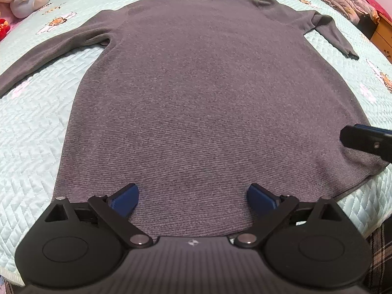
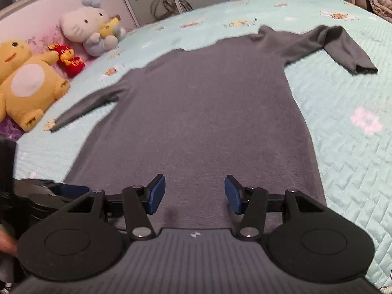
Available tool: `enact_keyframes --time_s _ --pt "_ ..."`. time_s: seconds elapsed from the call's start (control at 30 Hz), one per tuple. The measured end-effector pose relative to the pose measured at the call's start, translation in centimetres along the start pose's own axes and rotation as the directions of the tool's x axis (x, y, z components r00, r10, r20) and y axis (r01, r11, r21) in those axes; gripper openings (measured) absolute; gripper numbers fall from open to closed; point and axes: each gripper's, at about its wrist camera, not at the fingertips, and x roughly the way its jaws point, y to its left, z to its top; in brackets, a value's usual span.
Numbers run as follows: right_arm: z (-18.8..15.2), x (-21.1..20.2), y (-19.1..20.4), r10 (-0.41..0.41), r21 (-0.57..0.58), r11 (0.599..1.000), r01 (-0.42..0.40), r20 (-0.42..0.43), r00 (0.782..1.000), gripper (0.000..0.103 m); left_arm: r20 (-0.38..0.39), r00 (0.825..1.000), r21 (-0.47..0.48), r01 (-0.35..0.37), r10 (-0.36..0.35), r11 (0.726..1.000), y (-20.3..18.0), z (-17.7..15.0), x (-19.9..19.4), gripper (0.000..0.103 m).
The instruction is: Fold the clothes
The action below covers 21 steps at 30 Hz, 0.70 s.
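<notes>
Lying flat on the quilted bed (image 1: 31,132), the grey sweater (image 1: 208,98) has both sleeves spread out, and the left claw (image 1: 193,199) and right claw (image 2: 194,194) hover over its hem with fingers wide apart (plush toys (image 2: 29,83) sit along the bed's edge).

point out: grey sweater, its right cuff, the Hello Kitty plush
grey sweater (image 1: 196,93): left wrist view, middle of the body panel.
right cuff (image 2: 362,67): right wrist view, open end of the right-hand sleeve.
Hello Kitty plush (image 2: 83,23): right wrist view, its white face.
</notes>
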Motion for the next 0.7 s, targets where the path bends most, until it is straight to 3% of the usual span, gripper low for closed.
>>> enact_keyframes --time_s 0.07,0.17,0.33,0.5,0.7 --pt "-1.0 1.0 -1.0 0.005 0.04 0.999 -0.003 -0.044 0.999 0.054 0.005 1.0 0.003 0.003 -0.003 1.0 0.0 -0.1 0.0 0.1" --pt "-2.3 0.5 -1.3 0.03 0.043 0.999 -0.03 -0.005 1.0 0.054 0.016 1.0 0.008 0.01 -0.01 1.0 0.1 -0.4 -0.1 0.101" --pt "-1.9 0.2 -1.0 0.025 0.029 0.999 -0.024 -0.021 0.999 0.055 0.017 1.0 0.01 0.025 -0.025 1.0 0.3 -0.5 -0.7 0.1" --pt "-0.8 -0.7 -2.1 0.066 0.092 0.994 -0.064 -0.011 0.998 0.055 0.027 0.997 -0.025 0.072 -0.071 0.997 0.8 -0.2 -2.0 0.088" --pt "-0.1 -1.3 -3.4 0.055 0.109 0.992 -0.064 0.083 0.995 0.056 0.175 0.977 -0.062 0.134 -0.121 0.989 1.0 0.7 -3.8 0.085"
